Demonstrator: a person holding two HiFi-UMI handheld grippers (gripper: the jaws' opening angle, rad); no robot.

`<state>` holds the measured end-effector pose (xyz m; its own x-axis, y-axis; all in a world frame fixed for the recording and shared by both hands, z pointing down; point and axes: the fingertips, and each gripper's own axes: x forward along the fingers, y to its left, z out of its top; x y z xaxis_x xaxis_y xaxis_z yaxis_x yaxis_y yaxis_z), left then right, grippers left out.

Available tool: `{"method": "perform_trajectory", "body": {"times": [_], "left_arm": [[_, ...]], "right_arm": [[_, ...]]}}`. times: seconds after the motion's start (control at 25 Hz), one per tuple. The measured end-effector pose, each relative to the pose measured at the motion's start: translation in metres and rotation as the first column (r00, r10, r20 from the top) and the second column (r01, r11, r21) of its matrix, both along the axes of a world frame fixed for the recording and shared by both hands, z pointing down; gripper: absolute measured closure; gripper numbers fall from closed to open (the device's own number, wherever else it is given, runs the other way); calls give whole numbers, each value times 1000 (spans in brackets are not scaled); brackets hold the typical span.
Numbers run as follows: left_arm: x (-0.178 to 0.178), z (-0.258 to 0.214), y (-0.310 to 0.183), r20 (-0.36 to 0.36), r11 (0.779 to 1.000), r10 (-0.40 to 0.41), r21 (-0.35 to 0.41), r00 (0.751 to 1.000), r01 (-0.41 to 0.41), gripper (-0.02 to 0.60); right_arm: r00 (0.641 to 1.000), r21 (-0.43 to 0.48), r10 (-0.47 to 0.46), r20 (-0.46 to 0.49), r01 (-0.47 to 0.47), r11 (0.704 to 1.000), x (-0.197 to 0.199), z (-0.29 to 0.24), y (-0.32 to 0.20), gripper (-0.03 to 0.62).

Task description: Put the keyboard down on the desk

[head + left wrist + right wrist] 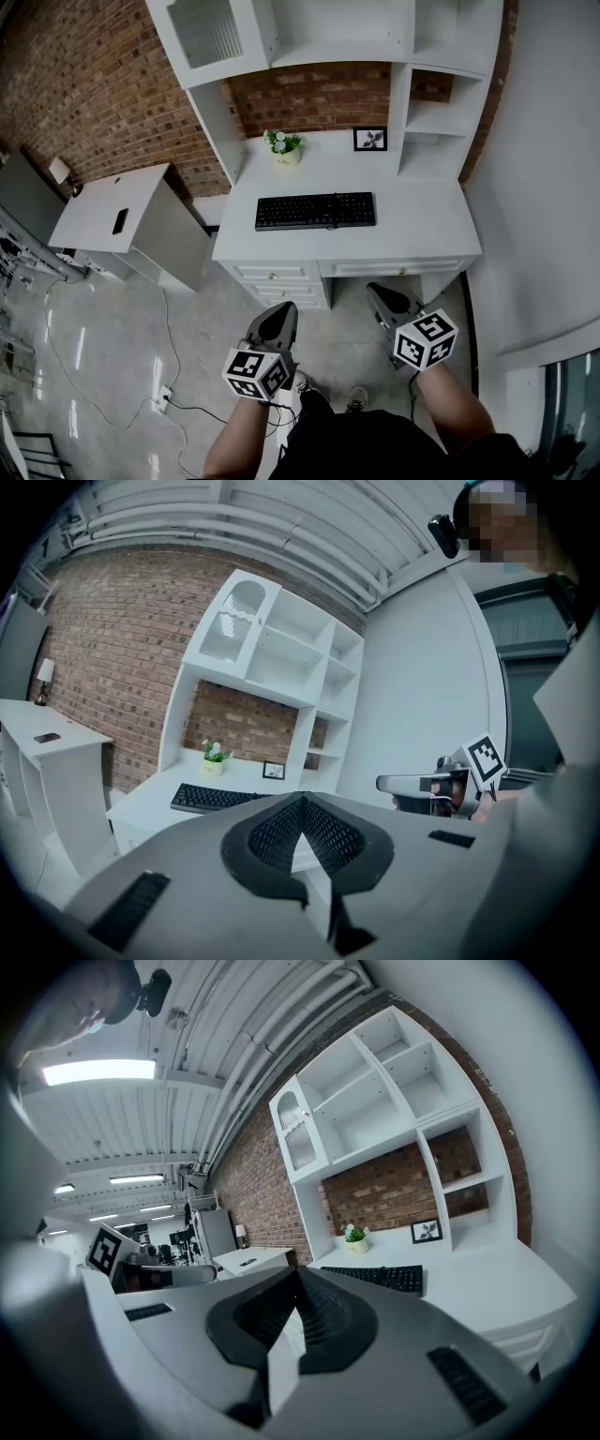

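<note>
The keyboard (316, 211) lies flat on the white desk (412, 225) at the centre of the head view, its long edge parallel to the desk front. A small potted plant (284, 147) and a picture frame (370, 139) stand above it in the frame, against the brick wall. The left gripper (278, 309) and right gripper (380, 291) sit in the lower half of the frame, below the desk drawers and well apart from the keyboard. On each gripper the jaws are pressed together with nothing between them. A white side table (103, 206) occupies the left of the frame
</note>
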<state>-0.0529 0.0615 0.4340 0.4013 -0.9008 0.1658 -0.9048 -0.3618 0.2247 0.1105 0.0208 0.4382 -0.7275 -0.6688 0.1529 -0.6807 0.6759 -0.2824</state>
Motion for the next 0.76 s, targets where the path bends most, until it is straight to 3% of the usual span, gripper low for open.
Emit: {"method": "perform_trajectory", "body": {"times": [0.76], "left_arm": [[10, -3, 9, -4, 1000, 14, 5, 1000, -14, 565]], "right_arm": [[1000, 12, -1, 4, 1, 1000, 6, -4, 10, 577]]}}
